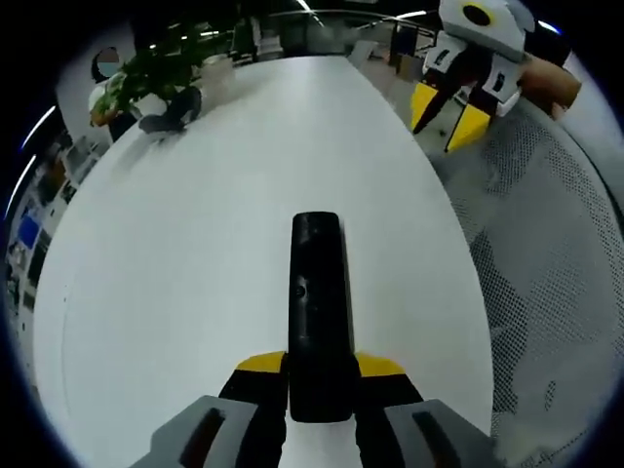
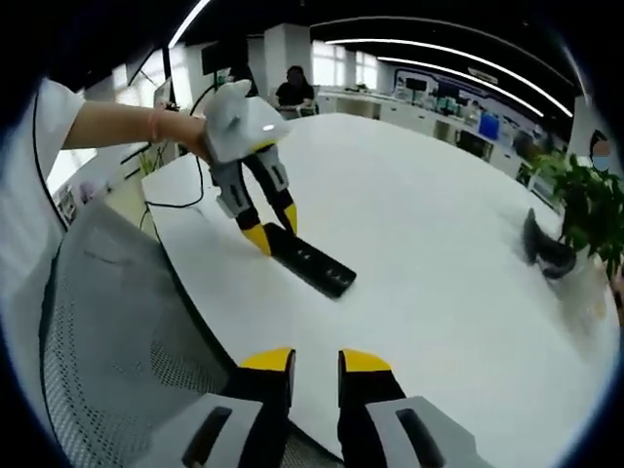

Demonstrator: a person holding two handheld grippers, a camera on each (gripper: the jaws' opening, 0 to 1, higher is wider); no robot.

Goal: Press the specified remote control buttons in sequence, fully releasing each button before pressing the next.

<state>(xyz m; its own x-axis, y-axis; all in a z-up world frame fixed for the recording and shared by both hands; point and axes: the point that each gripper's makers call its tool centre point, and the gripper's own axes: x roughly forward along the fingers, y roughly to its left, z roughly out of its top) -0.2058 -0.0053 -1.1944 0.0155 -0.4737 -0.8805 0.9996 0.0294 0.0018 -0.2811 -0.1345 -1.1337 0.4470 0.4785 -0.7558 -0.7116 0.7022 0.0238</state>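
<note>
The remote control (image 1: 317, 312) has its near end hidden between claw jaws.

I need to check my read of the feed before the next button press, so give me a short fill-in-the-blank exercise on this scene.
1. The left hand-held gripper is shut on the black ____.
2. The remote control lies on the ____ table.
3. Near the table's far edge stands a potted ____.
4. The right hand-held gripper hangs over a mesh ____.

Missing words: remote control; white; plant; chair
</note>
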